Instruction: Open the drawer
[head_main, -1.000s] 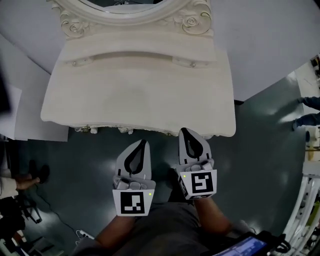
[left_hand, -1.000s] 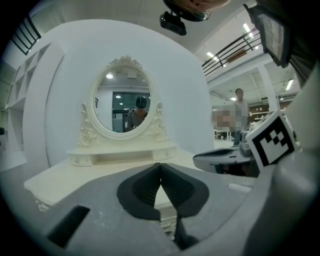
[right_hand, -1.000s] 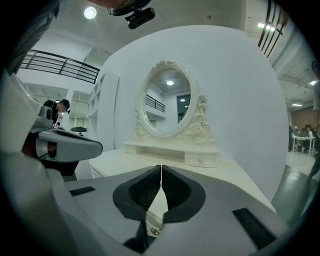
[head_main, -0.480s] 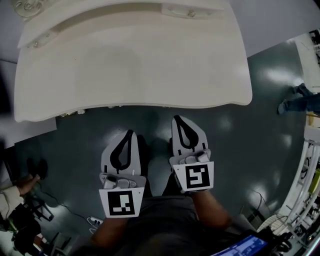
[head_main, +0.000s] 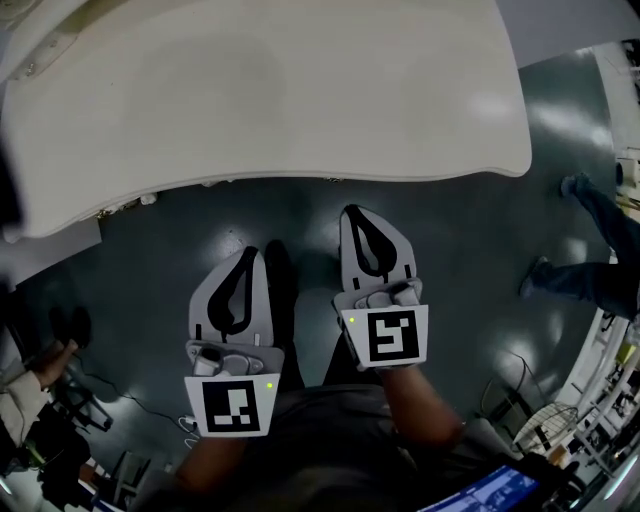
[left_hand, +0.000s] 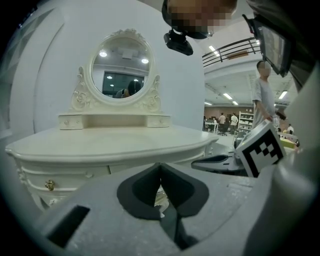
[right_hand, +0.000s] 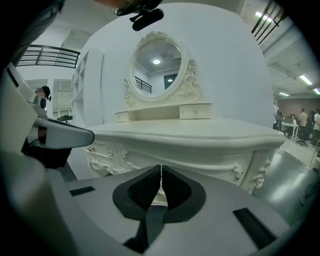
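A cream dressing table (head_main: 270, 90) fills the top of the head view. Its drawer fronts sit under the overhanging top; one drawer (left_hand: 65, 176) carries a small brass knob (left_hand: 49, 185), and the right gripper view shows the carved drawer fronts (right_hand: 107, 152). My left gripper (head_main: 250, 256) and right gripper (head_main: 352, 213) hang side by side over the floor, a little short of the table's front edge. Both point at the table, touch nothing, and are shut with nothing between the jaws (left_hand: 160, 169) (right_hand: 160, 170).
An oval mirror (left_hand: 123, 67) with two small upper drawers stands at the back of the table top. A person's legs (head_main: 585, 255) stand on the grey floor to the right. Cables and another person's hand (head_main: 40, 375) lie at the left.
Both grippers have sunk toward the floor, staying shut. In the head view the table top has grown and slid down, and the mirror has left the picture.
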